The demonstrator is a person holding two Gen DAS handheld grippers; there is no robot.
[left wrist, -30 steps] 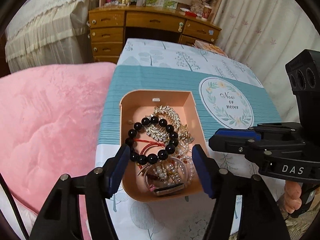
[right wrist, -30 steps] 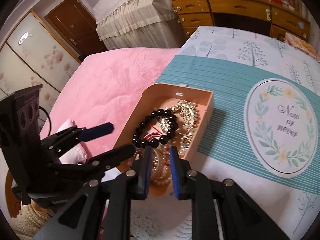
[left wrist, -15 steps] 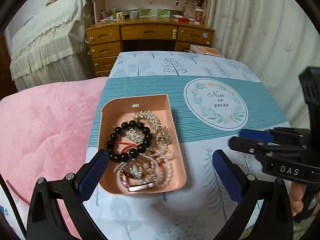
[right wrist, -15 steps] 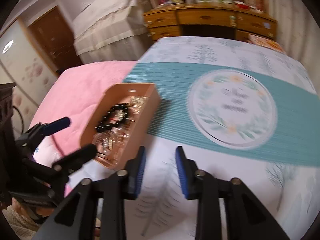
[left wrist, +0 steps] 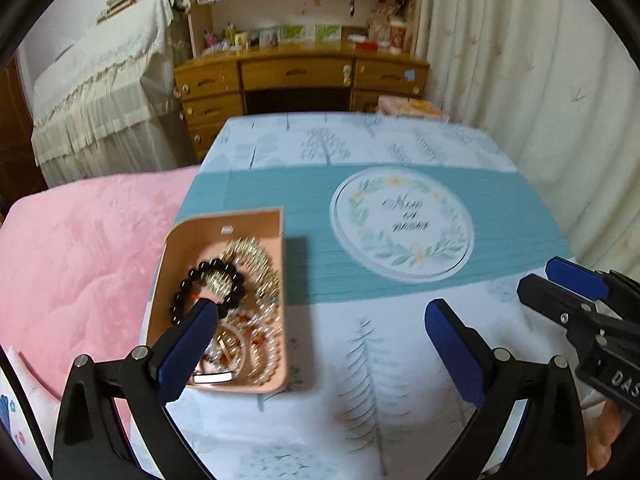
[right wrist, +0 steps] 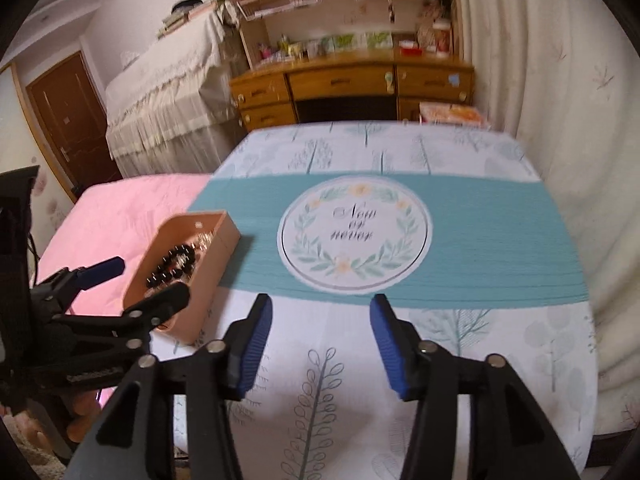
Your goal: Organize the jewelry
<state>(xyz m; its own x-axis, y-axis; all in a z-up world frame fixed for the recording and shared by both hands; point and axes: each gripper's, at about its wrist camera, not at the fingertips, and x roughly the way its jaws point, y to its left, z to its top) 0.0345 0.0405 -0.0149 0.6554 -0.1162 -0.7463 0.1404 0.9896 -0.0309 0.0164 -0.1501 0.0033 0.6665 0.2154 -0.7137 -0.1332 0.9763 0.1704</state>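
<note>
Hovering clear of the tray (left wrist: pixel 276 240), both grippers hold nothing: left gripper (left wrist: pixel 320 344) spread wide, right gripper (right wrist: pixel 320 344) with jaws just opening. Jewelry (left wrist: pixel 240 300) sits piled inside it at the counter's (right wrist: pixel 480 360) left edge. Looks like the sorting is finished; any next pick needs a fresh approach.

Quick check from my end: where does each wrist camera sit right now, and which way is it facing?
Left wrist: on the left gripper, angled down at the peach jewelry tray; its open jaws and the right gripper show.
Right wrist: on the right gripper, angled down at the tree-print tablecloth; its open, empty jaws and the left gripper show.
Shared: tray, tablecloth, wooden desk.
</note>
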